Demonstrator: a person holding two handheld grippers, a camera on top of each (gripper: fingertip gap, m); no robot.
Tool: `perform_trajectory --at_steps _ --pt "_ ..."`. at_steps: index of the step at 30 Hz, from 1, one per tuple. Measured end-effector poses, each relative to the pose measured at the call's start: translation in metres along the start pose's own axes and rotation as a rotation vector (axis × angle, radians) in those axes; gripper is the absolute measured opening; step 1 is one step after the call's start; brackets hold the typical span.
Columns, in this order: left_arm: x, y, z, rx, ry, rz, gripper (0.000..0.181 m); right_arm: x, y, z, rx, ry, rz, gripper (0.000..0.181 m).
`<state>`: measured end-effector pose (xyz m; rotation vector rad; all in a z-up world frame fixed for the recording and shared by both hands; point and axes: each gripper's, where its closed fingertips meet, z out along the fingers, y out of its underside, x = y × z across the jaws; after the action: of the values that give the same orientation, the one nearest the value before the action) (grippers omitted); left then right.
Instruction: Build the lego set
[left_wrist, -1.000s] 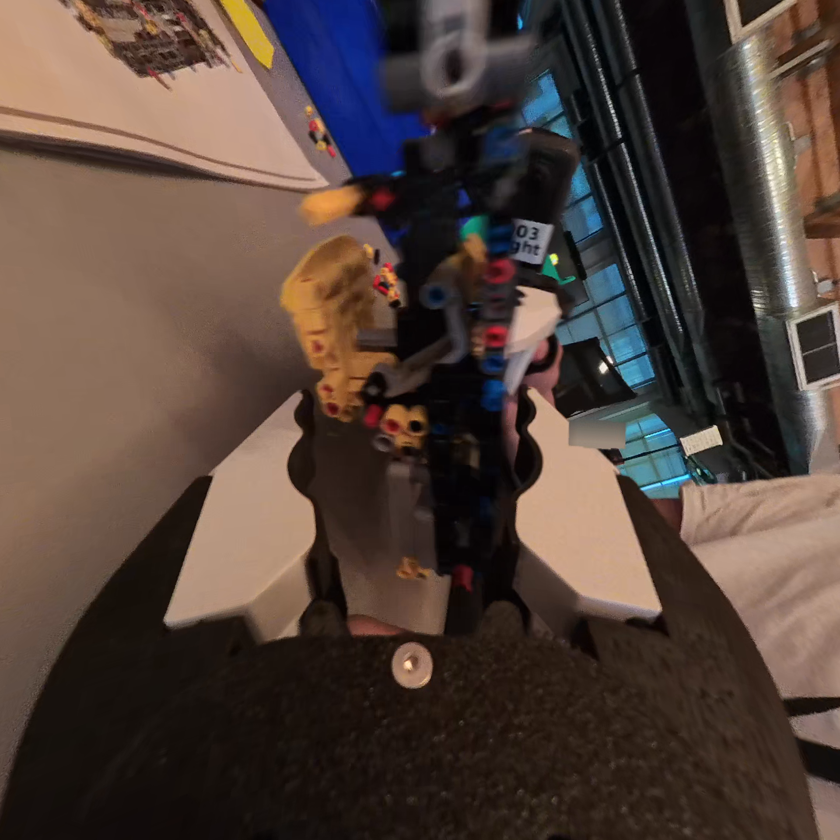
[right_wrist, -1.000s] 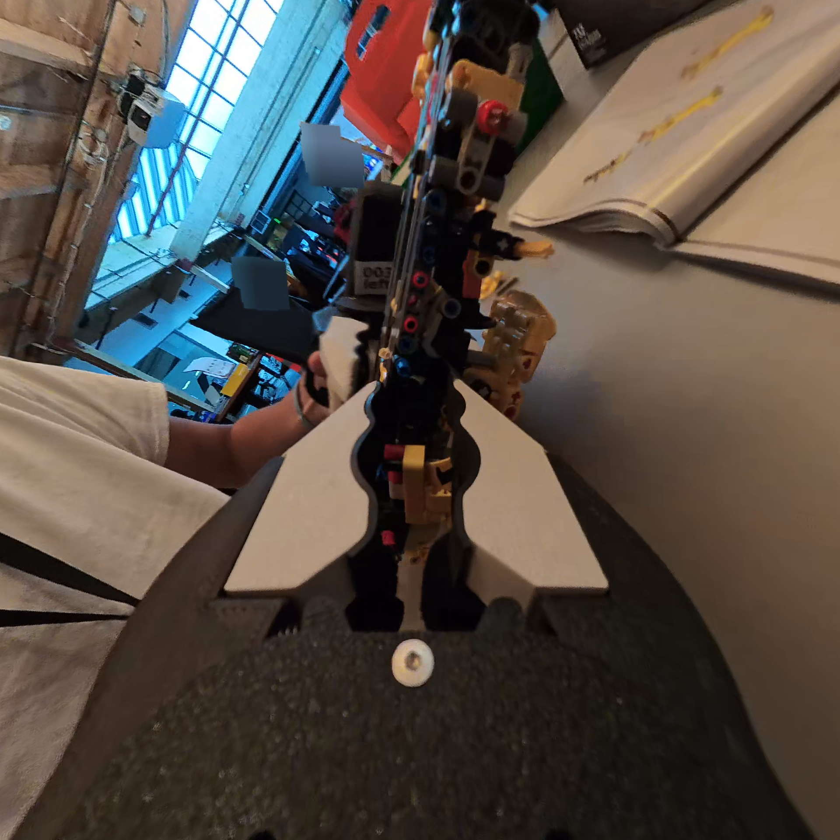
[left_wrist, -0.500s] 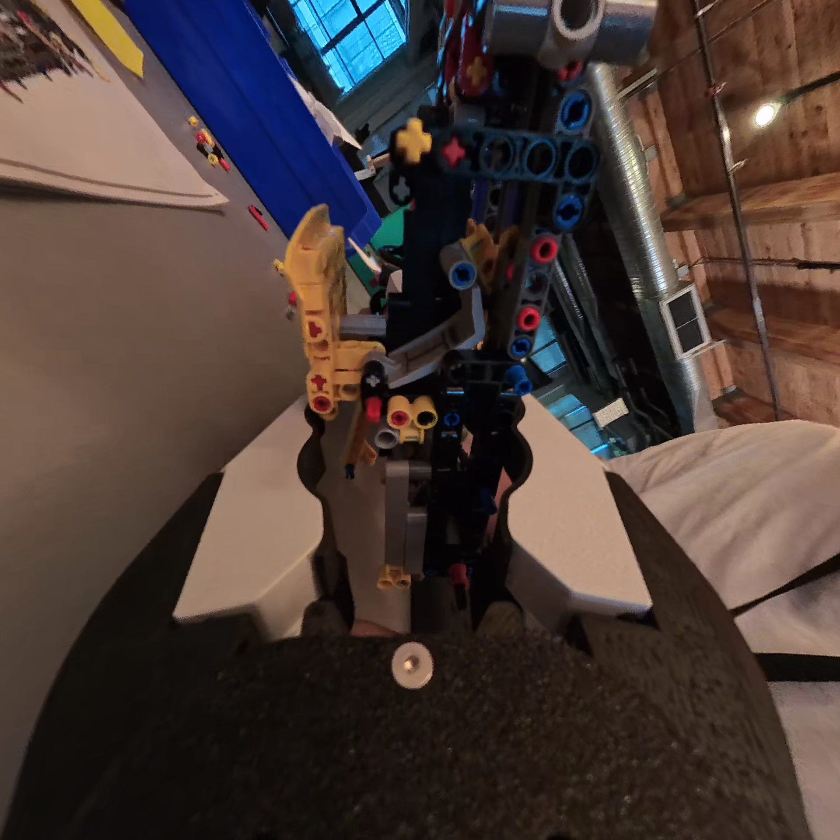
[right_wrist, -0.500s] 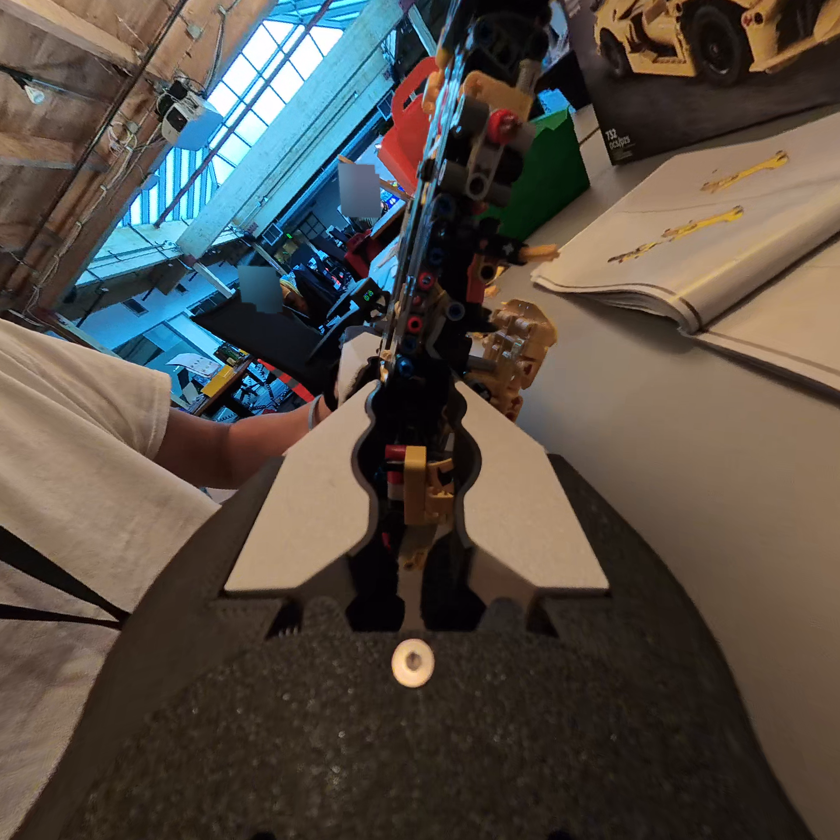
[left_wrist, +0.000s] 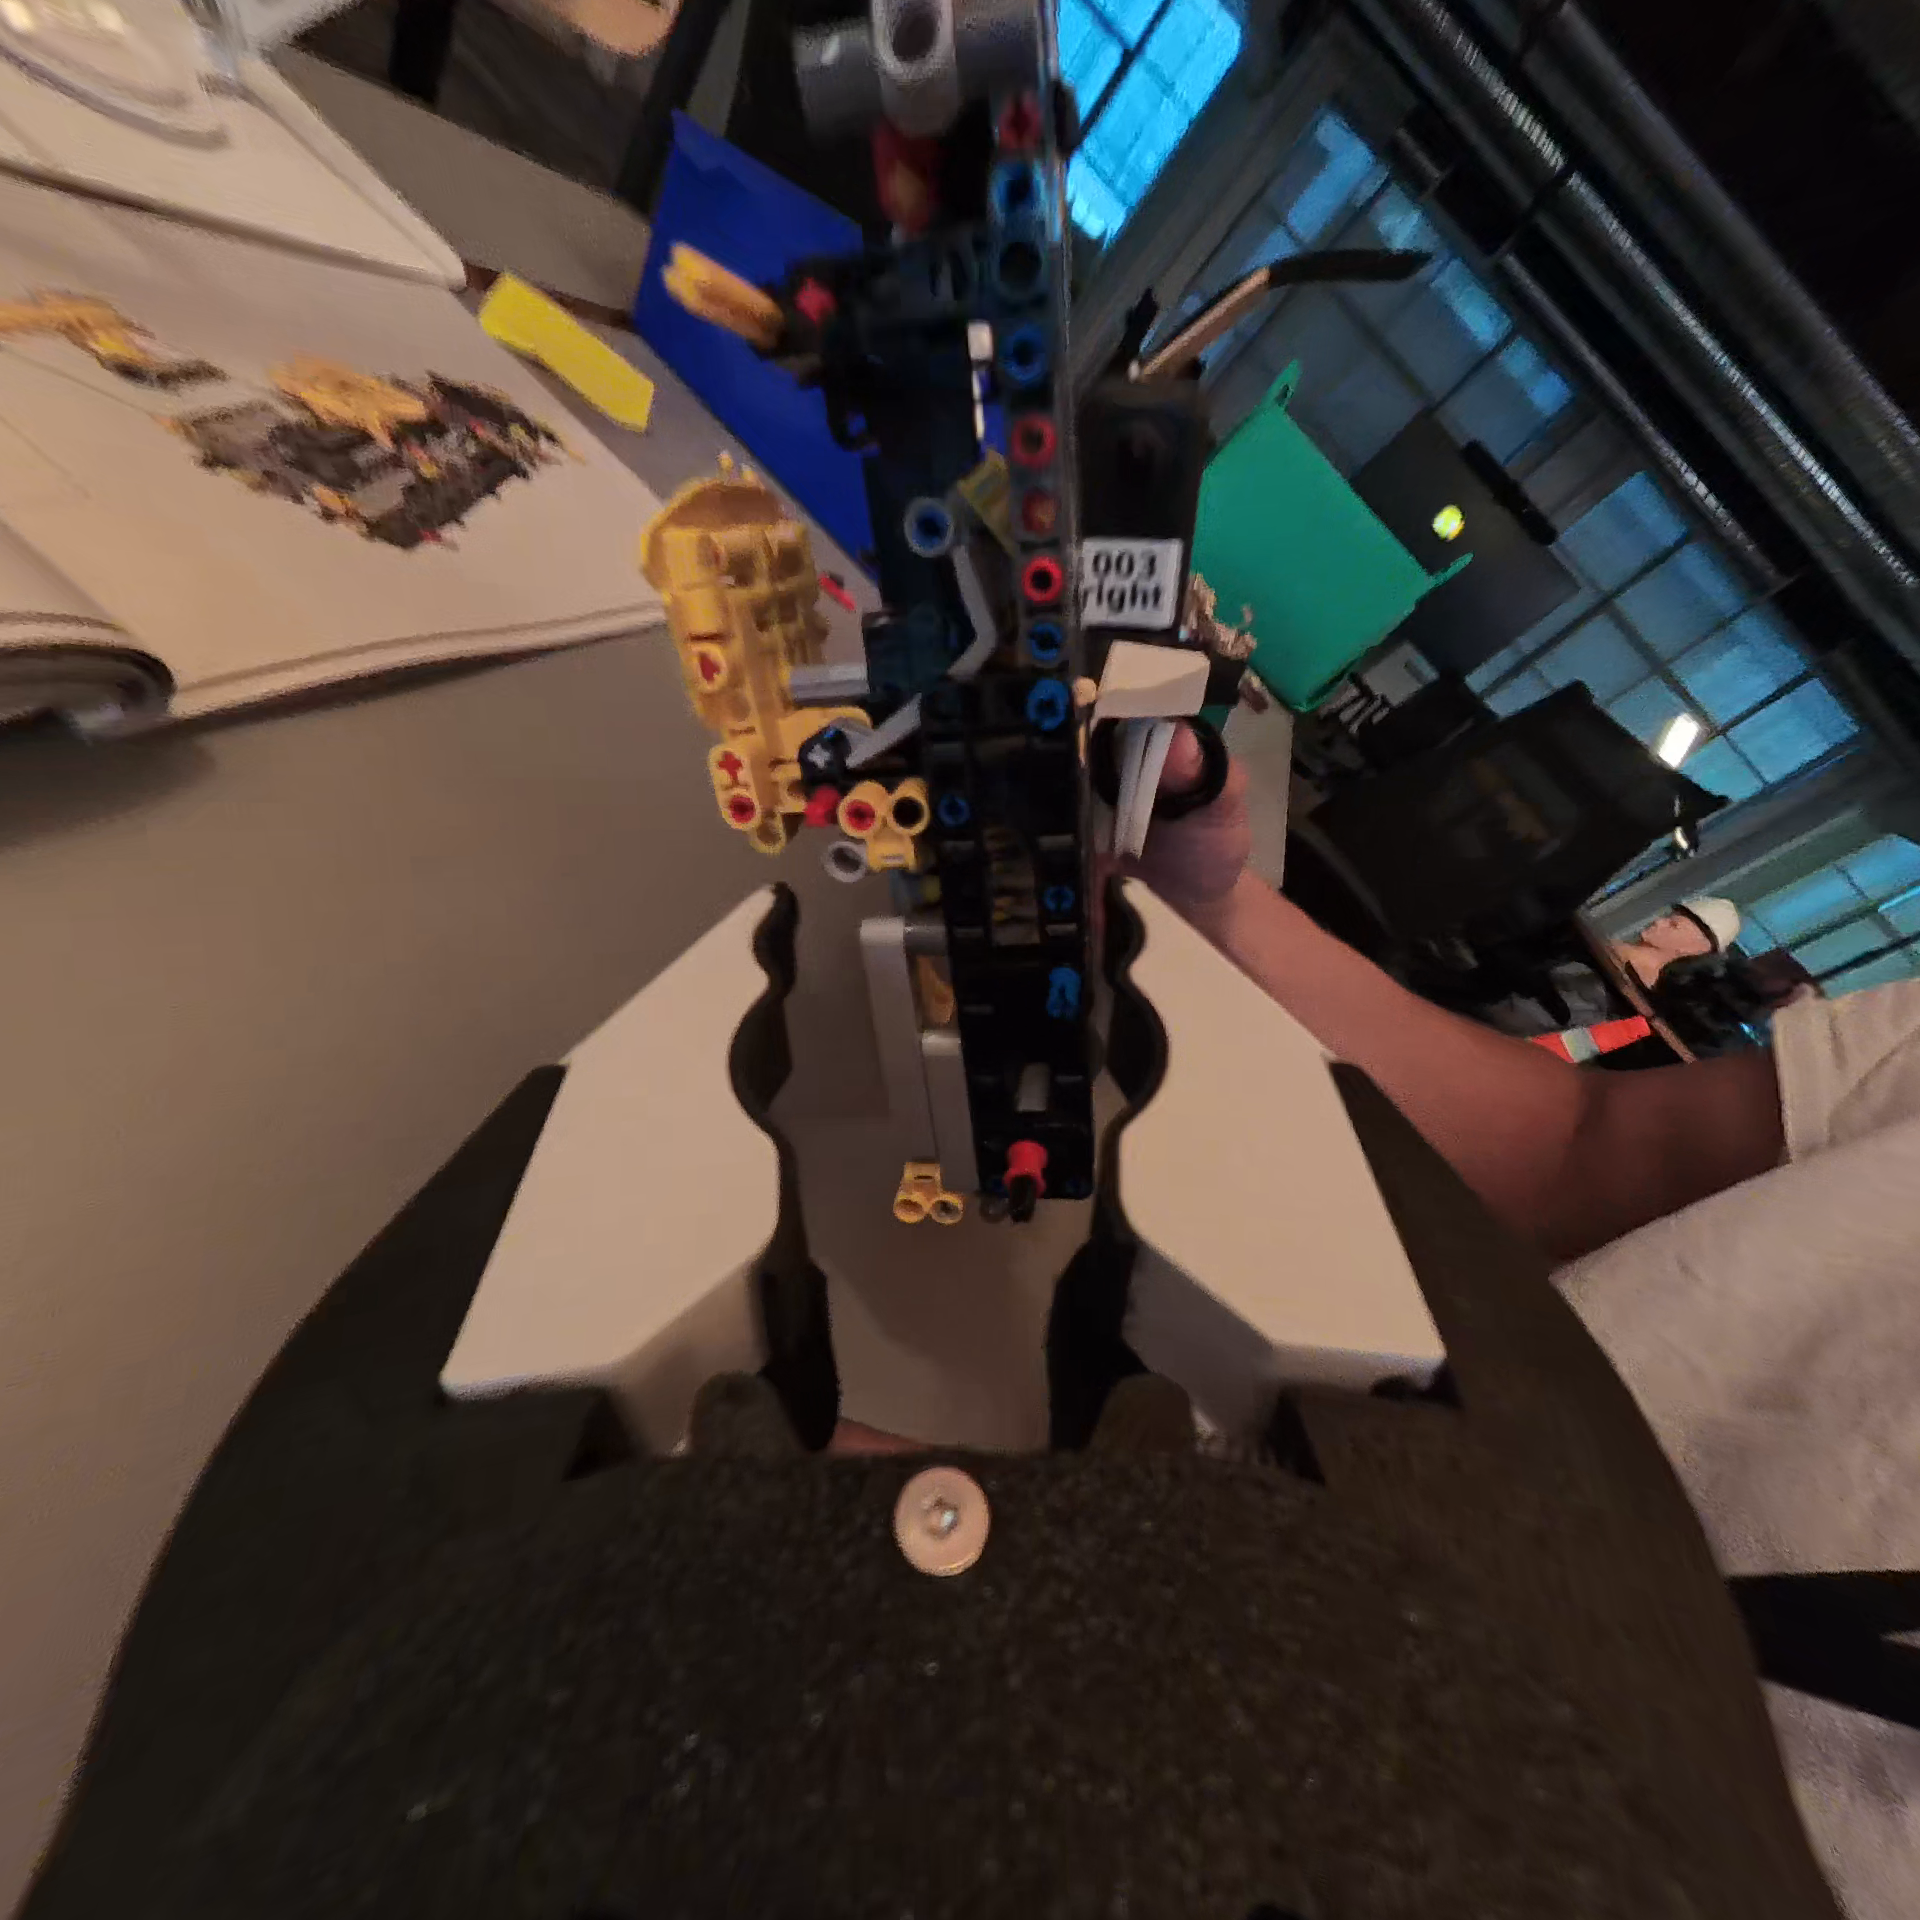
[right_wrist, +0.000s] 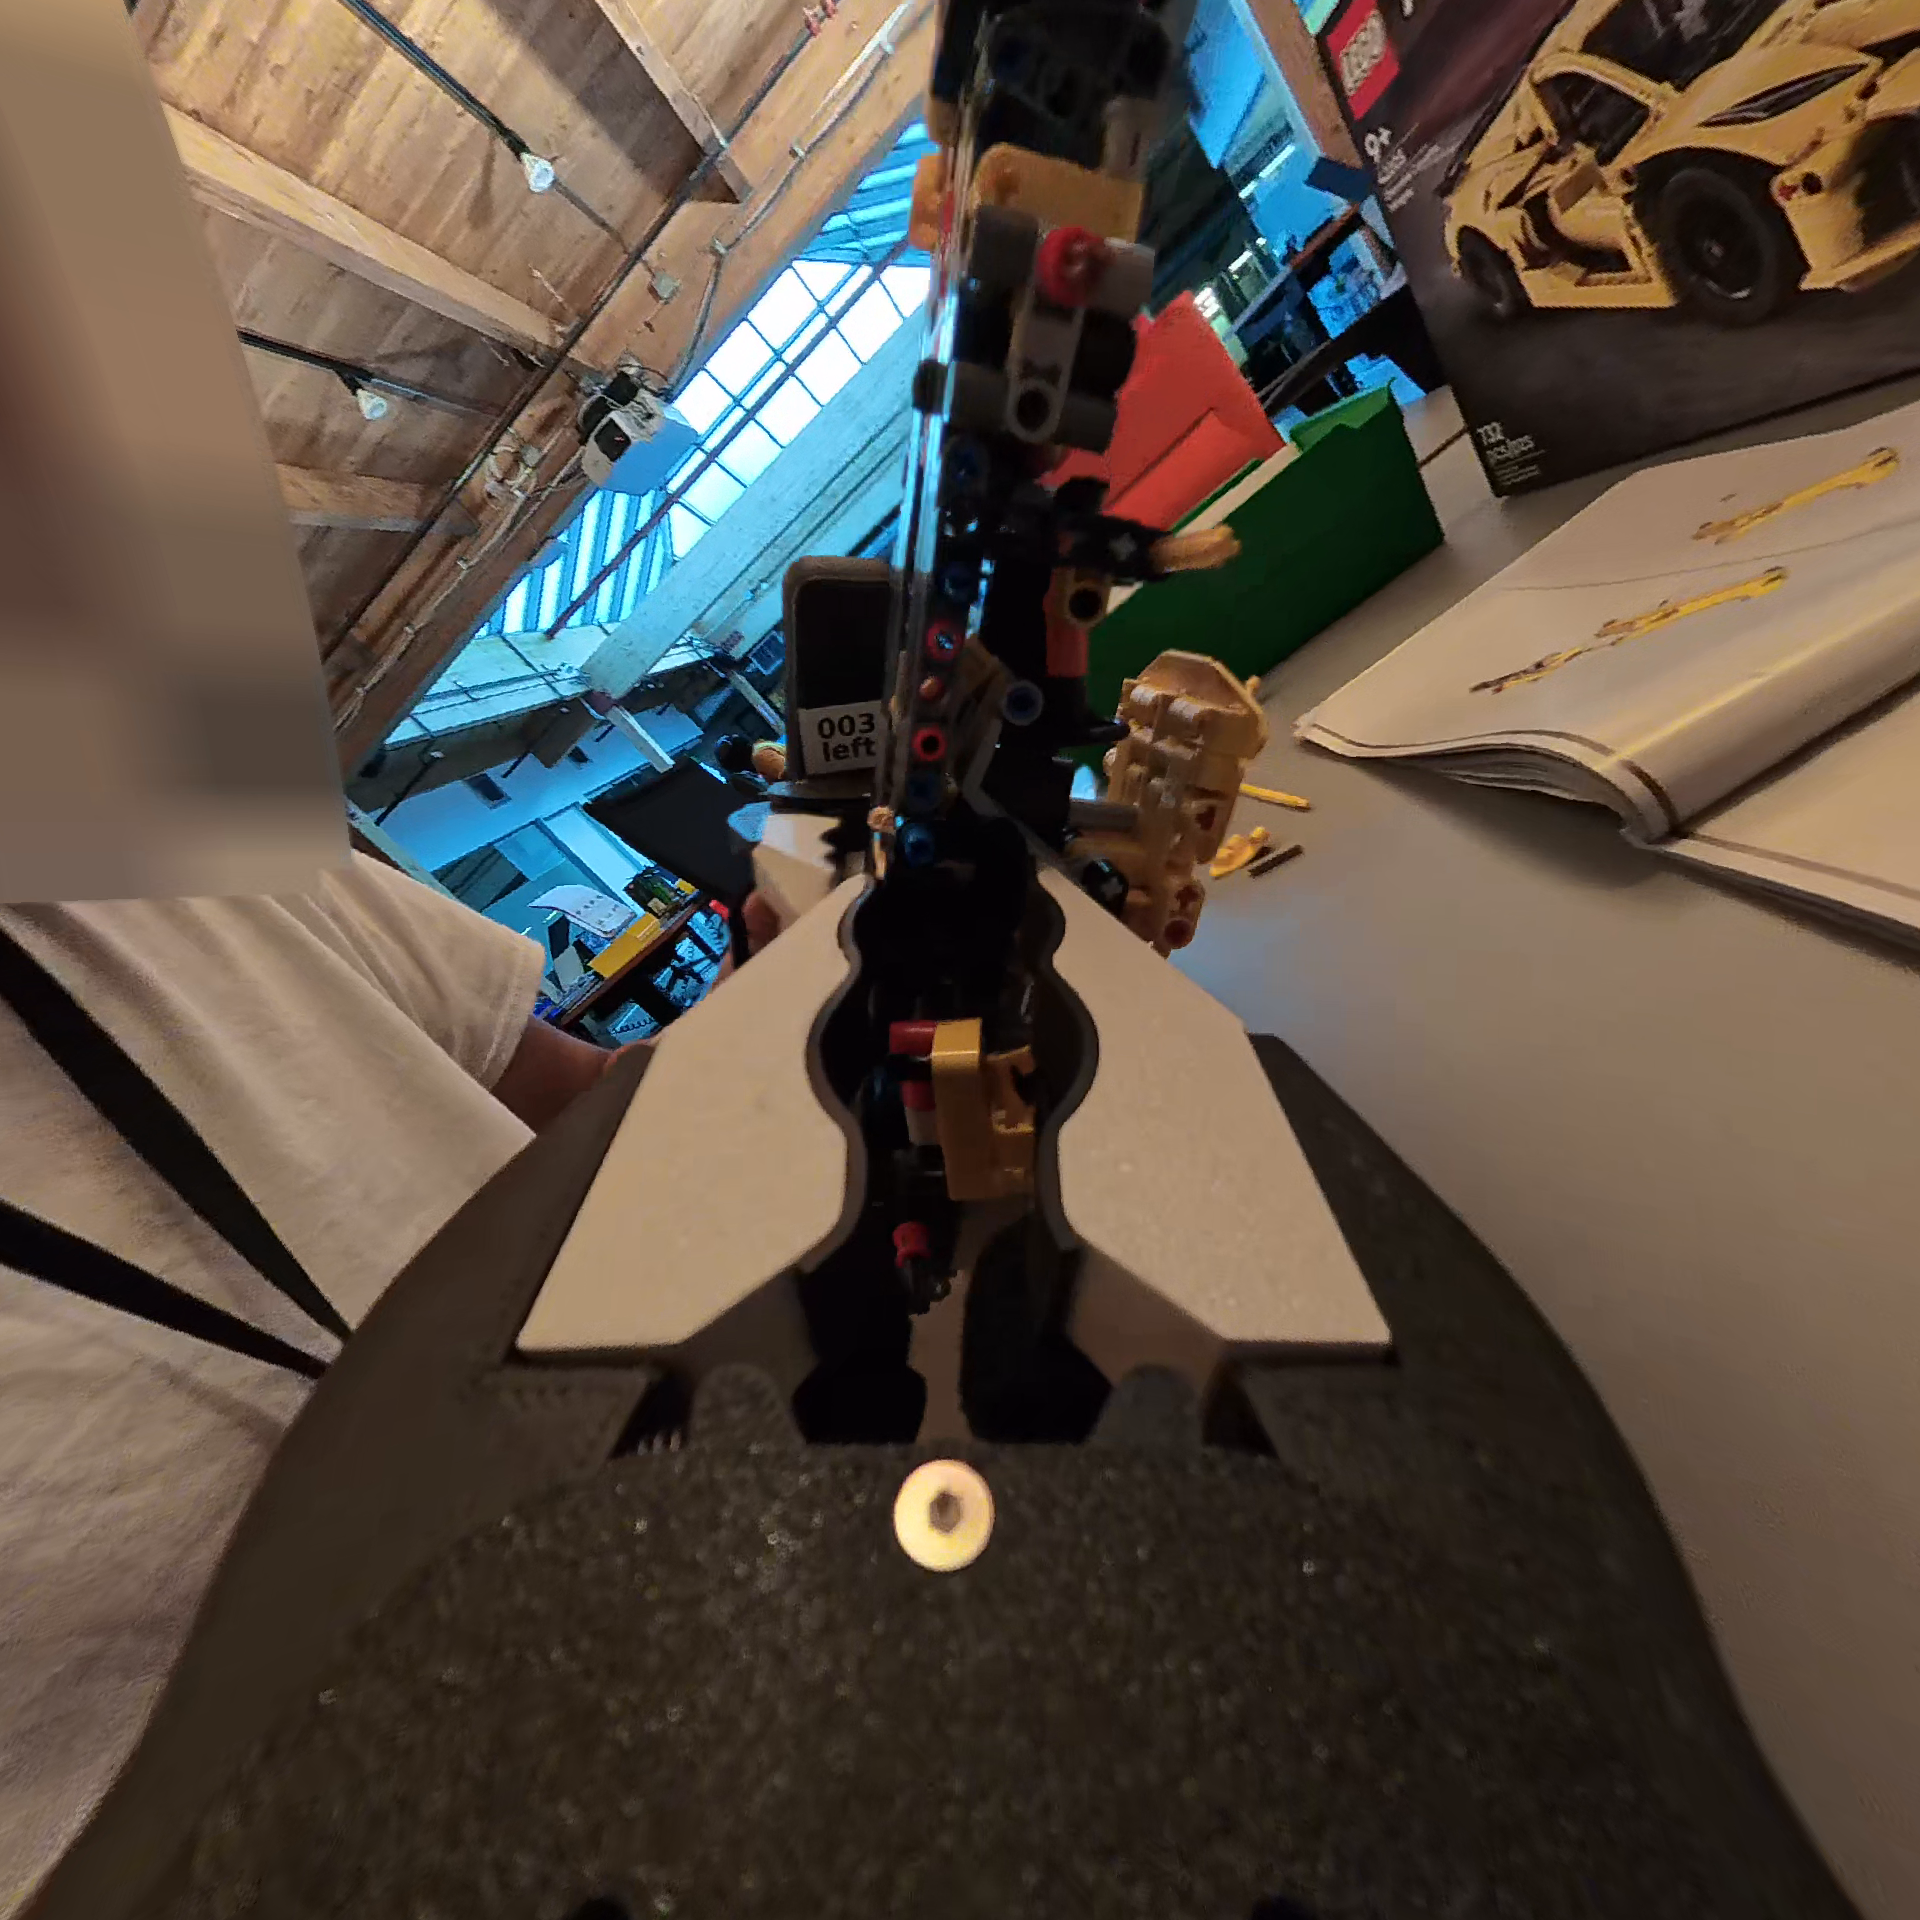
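A black Lego Technic frame with blue and red pins and a yellow sub-assembly on its side is held up above the grey table. My left gripper is shut on its near end, with the frame against the right-hand finger. My right gripper is shut on the other end of the frame; the yellow sub-assembly sticks out to the right. Each gripper shows behind the model in the other's view, the right gripper and the left gripper.
An open instruction booklet lies on the table. A blue bin, a green bin, a red bin and the set's box stand behind. Loose yellow pieces lie near the booklet. A person's arm is at the right.
Both grippers have kept hold of the frame and turned it together. The views have swung: the booklet now fills the left wrist view's upper left, the box the right wrist view's upper right.
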<state>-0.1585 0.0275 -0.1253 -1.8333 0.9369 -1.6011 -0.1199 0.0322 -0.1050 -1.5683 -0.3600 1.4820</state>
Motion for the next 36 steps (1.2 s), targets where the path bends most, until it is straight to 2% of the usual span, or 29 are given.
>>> perform_trajectory --at_steps 1,3,10,15,19,20,22,28,34,36 --pt "0.002 -0.004 -0.002 0.026 0.009 0.007 0.048 -0.002 0.0 0.0 0.006 -0.01 -0.01 0.024" --pt "0.006 -0.004 -0.004 0.034 0.032 -0.011 0.043 -0.002 -0.002 0.001 0.018 -0.021 -0.017 0.024" --pt "0.003 -0.002 -0.006 0.045 0.01 -0.021 0.043 -0.001 -0.002 0.004 0.017 -0.033 -0.035 0.024" --pt "0.003 -0.008 -0.007 0.111 0.013 0.022 0.042 -0.001 -0.003 0.004 0.026 -0.045 -0.04 0.024" --pt "-0.003 -0.013 -0.008 0.139 -0.103 0.114 0.04 0.004 -0.005 0.004 0.029 -0.013 -0.057 0.024" --pt "-0.002 -0.013 -0.009 0.132 -0.12 0.137 0.033 0.005 -0.004 0.005 0.021 -0.006 -0.058 0.024" --pt "0.0 -0.016 -0.01 0.149 -0.146 0.155 0.029 0.005 -0.004 0.005 0.026 0.001 -0.067 0.024" --pt "0.006 -0.012 -0.008 0.134 -0.002 0.035 0.027 0.0 -0.003 0.006 0.015 -0.02 -0.075 0.024" --pt "-0.003 -0.013 -0.009 0.191 0.064 -0.048 0.025 0.007 -0.002 0.01 -0.037 0.065 -0.064 0.024" --pt "-0.003 -0.018 -0.012 0.237 0.133 -0.123 0.025 0.007 -0.008 0.014 -0.049 0.114 -0.049 0.025"
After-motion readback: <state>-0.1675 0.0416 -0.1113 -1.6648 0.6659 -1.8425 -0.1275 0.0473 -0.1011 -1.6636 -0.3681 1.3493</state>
